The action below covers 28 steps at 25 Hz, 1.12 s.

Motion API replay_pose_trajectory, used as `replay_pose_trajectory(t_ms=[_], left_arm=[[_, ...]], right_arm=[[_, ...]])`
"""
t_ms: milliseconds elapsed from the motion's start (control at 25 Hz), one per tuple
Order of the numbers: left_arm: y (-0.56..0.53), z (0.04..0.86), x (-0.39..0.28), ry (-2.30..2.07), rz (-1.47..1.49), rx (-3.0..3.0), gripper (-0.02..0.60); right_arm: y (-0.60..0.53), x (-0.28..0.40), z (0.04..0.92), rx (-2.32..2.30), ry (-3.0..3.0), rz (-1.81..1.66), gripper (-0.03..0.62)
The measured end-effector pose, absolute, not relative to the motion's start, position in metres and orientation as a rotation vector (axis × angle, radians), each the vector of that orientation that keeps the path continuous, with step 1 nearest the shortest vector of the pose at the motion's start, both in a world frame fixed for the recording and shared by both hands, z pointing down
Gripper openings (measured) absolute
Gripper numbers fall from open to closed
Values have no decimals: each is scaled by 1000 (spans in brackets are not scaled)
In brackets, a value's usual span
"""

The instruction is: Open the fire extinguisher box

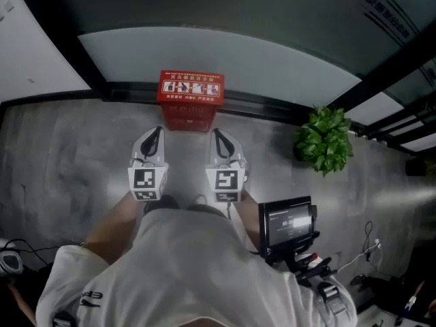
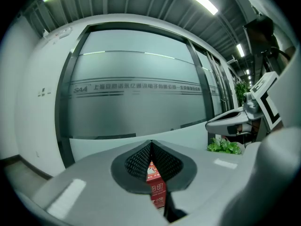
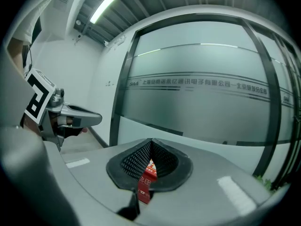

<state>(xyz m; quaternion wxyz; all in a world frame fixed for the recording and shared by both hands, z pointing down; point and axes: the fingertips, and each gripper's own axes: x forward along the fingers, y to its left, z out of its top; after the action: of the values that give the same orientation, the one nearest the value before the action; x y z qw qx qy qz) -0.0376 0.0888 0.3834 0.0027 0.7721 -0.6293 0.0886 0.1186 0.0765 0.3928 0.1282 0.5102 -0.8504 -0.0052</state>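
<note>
Closed left tongs [image 1: 157, 133], closed right tongs [image 1: 218, 135], red box [image 1: 191, 101], SAA-lettered glass [image 2: 81, 89]

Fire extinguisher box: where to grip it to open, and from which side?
Probably the front edge of the labelled lid, coming from the person's side. The fire extinguisher box stands on the floor with its back to the glass wall, so the rear is blocked. No handle or latch can be made out. Left gripper and right gripper are shut; open the jaws first.
</note>
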Motion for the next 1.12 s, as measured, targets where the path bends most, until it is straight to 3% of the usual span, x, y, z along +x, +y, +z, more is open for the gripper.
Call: replay_pose_trajectory(t_ms=[800,1120], left_arm=[[-127,449,-115,-1731,340,2468,2],[-166,483,-131,-1697,421,2435,2]], right_arm=[[-118,54,437,1549,-2265,73,14],[-154,46,466,1507,-2216,102,14]])
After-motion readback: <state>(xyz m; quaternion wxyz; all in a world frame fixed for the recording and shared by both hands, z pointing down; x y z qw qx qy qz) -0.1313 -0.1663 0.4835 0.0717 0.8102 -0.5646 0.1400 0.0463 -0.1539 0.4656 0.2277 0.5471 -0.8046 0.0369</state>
